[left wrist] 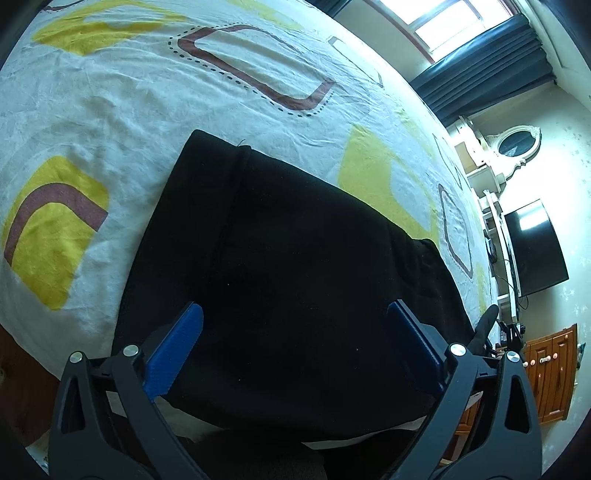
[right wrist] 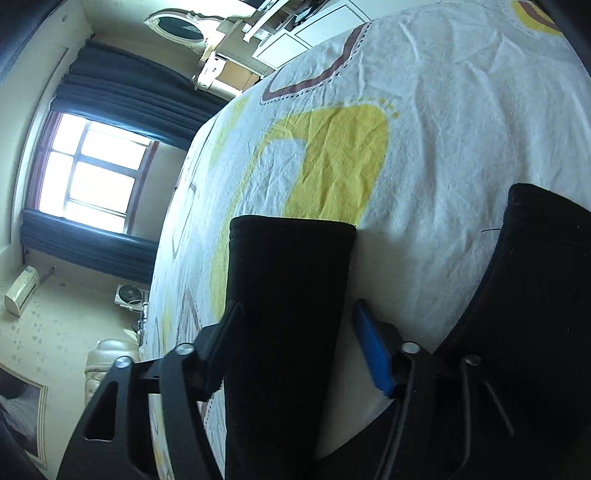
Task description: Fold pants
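Note:
Black pants point(left wrist: 295, 280) lie on a bed with a white, yellow and brown patterned sheet point(left wrist: 147, 110). In the left wrist view my left gripper point(left wrist: 295, 332) is open, its blue pads point(left wrist: 177, 350) spread wide just above the broad black fabric. In the right wrist view a narrow black pant leg point(right wrist: 288, 295) stands between the fingers of my right gripper point(right wrist: 295, 343), which is open with one blue pad point(right wrist: 373, 354) just beside the cloth. Another part of the pants point(right wrist: 535, 295) lies at the right.
The sheet point(right wrist: 424, 129) stretches beyond the pants. A window with dark curtains point(right wrist: 92, 166) and a white dresser with an oval mirror point(right wrist: 181, 29) stand beyond the bed. A dark screen point(left wrist: 535, 247) and wooden cabinet point(left wrist: 554, 376) are at the right.

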Motion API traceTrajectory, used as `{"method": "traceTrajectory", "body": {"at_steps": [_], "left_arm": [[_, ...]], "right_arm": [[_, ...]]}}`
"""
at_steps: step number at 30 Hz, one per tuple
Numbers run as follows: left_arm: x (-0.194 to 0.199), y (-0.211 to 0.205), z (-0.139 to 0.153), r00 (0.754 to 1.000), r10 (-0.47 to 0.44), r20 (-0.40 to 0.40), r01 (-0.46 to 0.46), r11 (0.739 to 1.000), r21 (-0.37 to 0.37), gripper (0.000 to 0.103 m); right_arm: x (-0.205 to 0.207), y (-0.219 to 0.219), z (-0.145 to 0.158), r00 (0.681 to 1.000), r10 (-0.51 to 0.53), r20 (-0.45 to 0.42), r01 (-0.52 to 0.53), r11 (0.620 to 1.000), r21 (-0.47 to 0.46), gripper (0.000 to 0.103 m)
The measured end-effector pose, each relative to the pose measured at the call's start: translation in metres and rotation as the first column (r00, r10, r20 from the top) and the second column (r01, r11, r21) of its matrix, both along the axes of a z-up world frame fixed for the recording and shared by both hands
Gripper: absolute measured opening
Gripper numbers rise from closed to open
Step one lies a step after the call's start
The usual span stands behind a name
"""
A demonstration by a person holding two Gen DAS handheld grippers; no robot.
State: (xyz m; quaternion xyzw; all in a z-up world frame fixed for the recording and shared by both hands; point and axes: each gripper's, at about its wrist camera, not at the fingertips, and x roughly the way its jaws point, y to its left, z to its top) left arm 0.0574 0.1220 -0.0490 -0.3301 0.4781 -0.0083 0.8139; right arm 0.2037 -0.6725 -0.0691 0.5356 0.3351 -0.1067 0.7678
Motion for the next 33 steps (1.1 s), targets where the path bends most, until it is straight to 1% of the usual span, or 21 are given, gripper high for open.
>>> {"method": "traceTrajectory", "body": {"at_steps": [2, 3, 5, 6, 10, 13, 15, 17, 19, 21, 22, 24, 27, 30, 31, 32, 33], "left_arm": [[0.000, -0.002, -0.001, 1.000, -0.003, 0.004, 0.003, 1.000, 0.010, 0.100], [0.000, -0.003, 0.000, 1.000, -0.009, 0.003, 0.009, 1.000, 0.021, 0.100], [0.002, -0.007, 0.000, 1.000, -0.028, -0.001, 0.028, 0.998, 0.053, 0.100], [0.002, -0.010, 0.000, 0.999, -0.039, -0.003, 0.039, 0.997, 0.070, 0.100], [0.005, -0.015, 0.001, 0.998, -0.063, -0.010, 0.063, 0.992, 0.113, 0.100], [0.004, -0.013, 0.001, 0.998, -0.055, -0.010, 0.056, 0.993, 0.105, 0.100], [0.004, -0.011, 0.001, 0.999, -0.047, -0.009, 0.048, 0.995, 0.090, 0.100], [0.003, -0.009, 0.001, 0.999, -0.037, -0.009, 0.037, 0.996, 0.076, 0.100], [0.003, -0.008, 0.002, 0.999, -0.030, -0.010, 0.031, 0.997, 0.066, 0.100], [0.003, -0.008, 0.003, 0.999, -0.030, -0.010, 0.031, 0.998, 0.061, 0.100], [0.003, -0.008, 0.003, 0.999, -0.031, -0.010, 0.032, 0.998, 0.059, 0.100], [0.001, -0.007, 0.004, 1.000, -0.028, -0.010, 0.029, 0.998, 0.054, 0.100], [-0.002, -0.008, 0.005, 1.000, -0.021, -0.006, 0.021, 0.999, 0.050, 0.100], [-0.002, -0.010, 0.005, 1.000, -0.026, -0.006, 0.027, 0.997, 0.068, 0.100], [-0.002, -0.011, 0.005, 1.000, -0.029, -0.007, 0.029, 0.997, 0.075, 0.100], [-0.002, -0.012, 0.005, 1.000, -0.031, -0.008, 0.031, 0.996, 0.082, 0.100], [-0.002, -0.014, 0.005, 0.999, -0.033, -0.008, 0.033, 0.995, 0.090, 0.100]], "right_arm": [[0.004, 0.001, -0.003, 1.000, 0.021, -0.005, -0.020, 1.000, 0.009, 0.028], [0.004, 0.000, -0.003, 0.999, 0.034, 0.010, -0.034, 0.999, 0.019, 0.009], [0.000, 0.000, 0.003, 0.999, 0.021, 0.032, -0.021, 1.000, 0.011, 0.008], [-0.004, 0.000, 0.008, 0.998, 0.017, 0.057, -0.018, 1.000, 0.013, 0.008], [-0.040, -0.003, 0.042, 0.989, 0.013, 0.146, -0.012, 1.000, -0.009, 0.007], [-0.078, -0.011, 0.067, 0.982, -0.011, 0.189, 0.020, 0.999, -0.043, 0.007], [-0.113, -0.019, 0.071, 0.978, -0.049, 0.201, 0.059, 0.997, -0.045, 0.007], [-0.142, -0.028, 0.065, 0.980, -0.096, 0.177, 0.107, 0.993, -0.053, 0.007], [-0.163, -0.037, 0.047, 0.982, -0.140, 0.127, 0.147, 0.988, -0.048, 0.007], [-0.174, -0.045, 0.018, 0.982, -0.177, 0.065, 0.177, 0.984, 0.001, 0.007], [-0.179, -0.047, 0.005, 0.981, -0.188, 0.045, 0.186, 0.982, 0.035, 0.007], [-0.184, -0.047, -0.015, 0.980, -0.198, 0.019, 0.197, 0.978, 0.072, 0.007], [-0.183, -0.047, -0.026, 0.976, -0.214, 0.043, 0.208, 0.971, 0.118, 0.007], [-0.182, -0.051, -0.033, 0.970, -0.233, 0.073, 0.216, 0.958, 0.187, 0.012], [-0.181, -0.053, -0.036, 0.968, -0.239, 0.080, 0.218, 0.953, 0.208, 0.012], [-0.180, -0.054, -0.037, 0.968, -0.237, 0.087, 0.214, 0.953, 0.215, 0.012], [-0.181, -0.053, -0.033, 0.969, -0.232, 0.091, 0.210, 0.957, 0.198, 0.011]]}}
